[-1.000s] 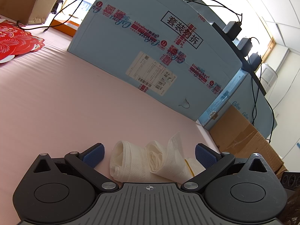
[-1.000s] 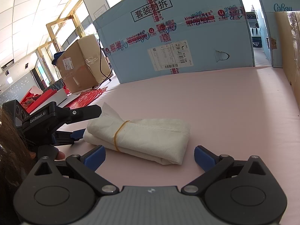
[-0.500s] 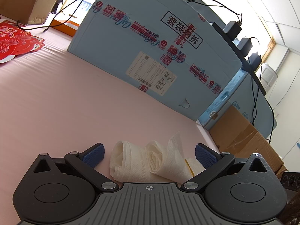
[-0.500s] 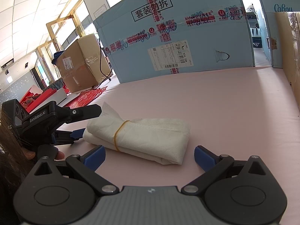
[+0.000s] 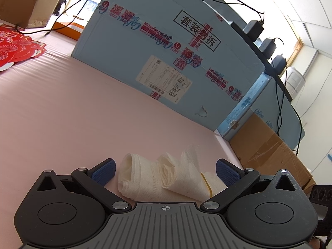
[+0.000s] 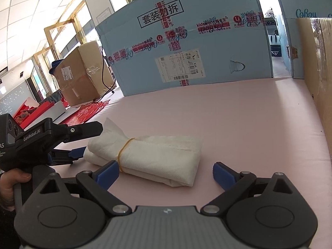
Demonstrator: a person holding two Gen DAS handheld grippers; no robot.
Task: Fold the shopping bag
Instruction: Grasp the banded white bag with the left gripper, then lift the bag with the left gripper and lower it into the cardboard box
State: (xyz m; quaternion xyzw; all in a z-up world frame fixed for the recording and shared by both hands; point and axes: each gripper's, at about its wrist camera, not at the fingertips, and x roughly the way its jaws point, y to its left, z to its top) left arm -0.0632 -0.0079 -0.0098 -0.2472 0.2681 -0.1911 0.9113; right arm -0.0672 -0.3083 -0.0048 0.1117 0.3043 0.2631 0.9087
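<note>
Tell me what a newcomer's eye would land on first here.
A white shopping bag, folded into a bundle and bound with a yellow rubber band, lies on the pink table between both tools. Behind it stands a large light-blue carton crossed with red printed tape.

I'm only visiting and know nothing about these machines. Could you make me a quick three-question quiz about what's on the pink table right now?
1. True or false: the folded white shopping bag lies flat on the pink table.
2. What is wrapped around the bag? A) red ribbon B) yellow rubber band C) black cable
3. In the right wrist view, is the right gripper pressing on the bag?

Key:
1. True.
2. B, the yellow rubber band.
3. No. Its jaws are closing, with the bag's near edge between them, but the pads do not press it.
</note>
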